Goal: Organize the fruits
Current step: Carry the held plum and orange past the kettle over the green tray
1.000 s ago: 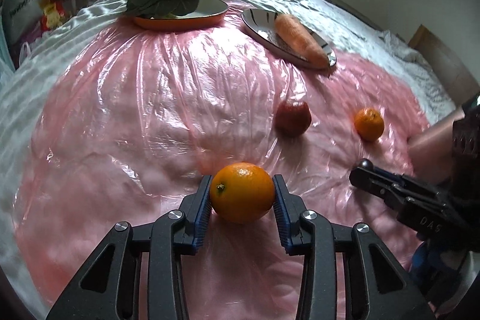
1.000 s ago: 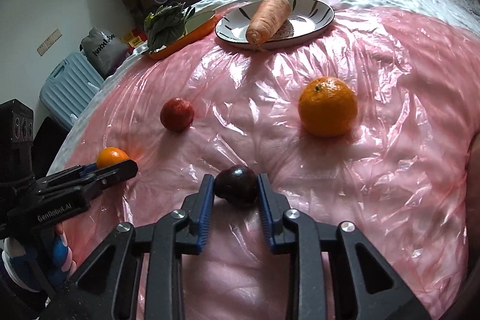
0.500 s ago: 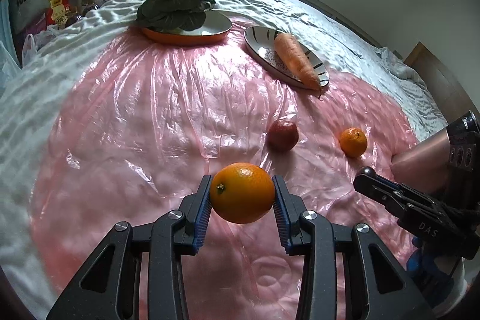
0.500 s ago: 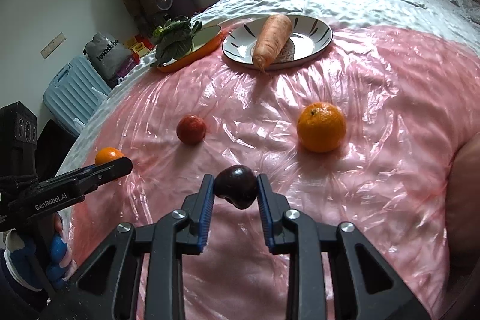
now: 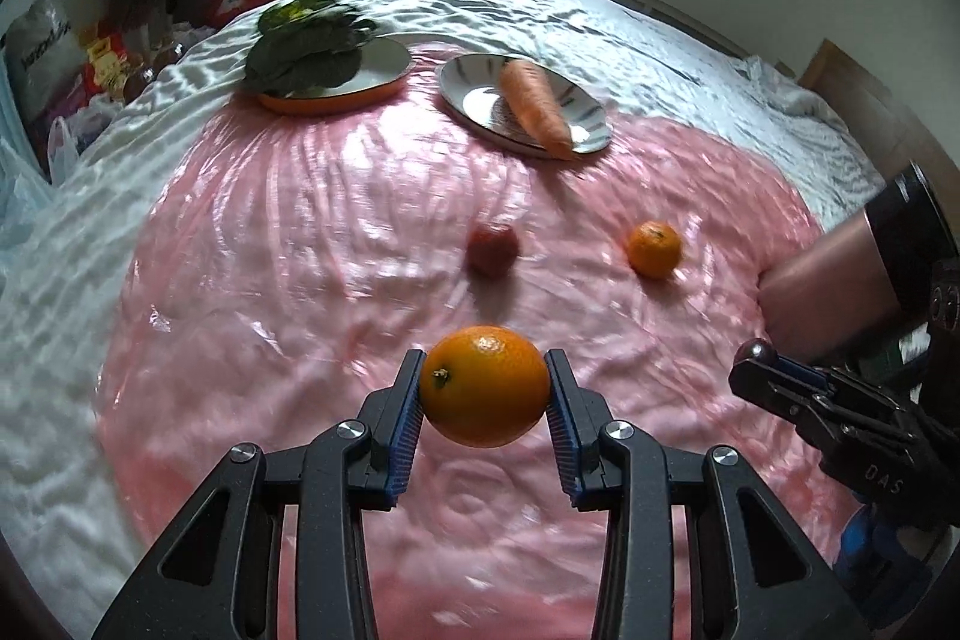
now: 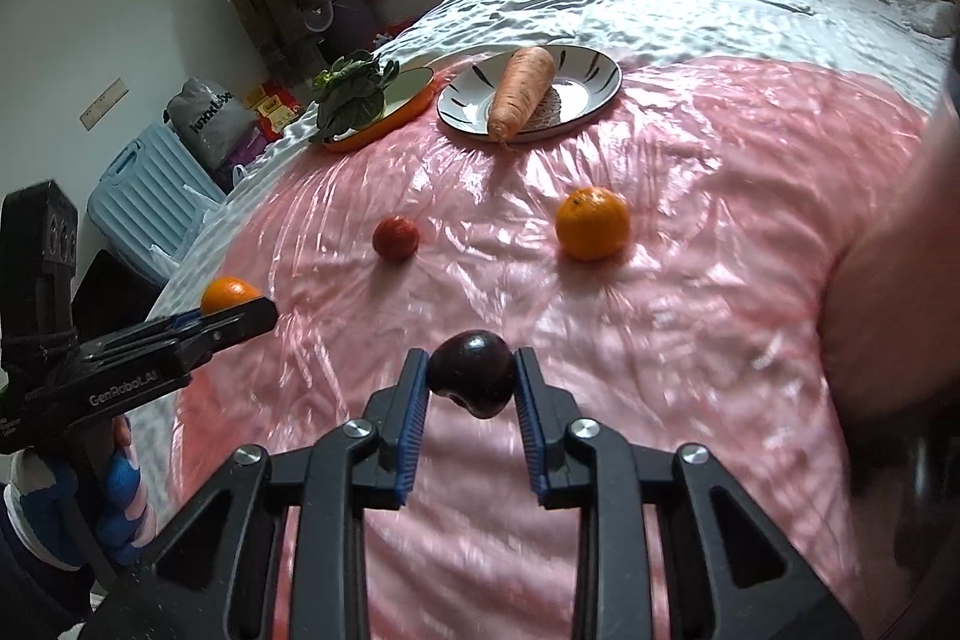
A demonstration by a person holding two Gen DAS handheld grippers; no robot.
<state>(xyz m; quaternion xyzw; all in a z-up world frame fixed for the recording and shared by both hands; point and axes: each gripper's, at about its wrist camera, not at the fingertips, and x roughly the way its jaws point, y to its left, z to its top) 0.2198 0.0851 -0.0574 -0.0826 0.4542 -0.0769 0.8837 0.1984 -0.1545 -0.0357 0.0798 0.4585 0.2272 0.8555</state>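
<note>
My left gripper is shut on a large orange and holds it above the pink plastic sheet. My right gripper is shut on a dark plum, also lifted off the sheet. A red fruit and a small orange lie on the sheet ahead; they also show in the right wrist view as the red fruit and the orange. The left gripper with its orange shows at the left of the right wrist view.
A striped white plate holds a carrot. An orange-rimmed plate holds leafy greens. Both stand at the sheet's far edge on the white bed. A blue suitcase and bags stand beside the bed.
Both grippers have risen and drawn back from the sheet, each carrying its fruit. The plates and loose fruits look farther away and have not moved.
</note>
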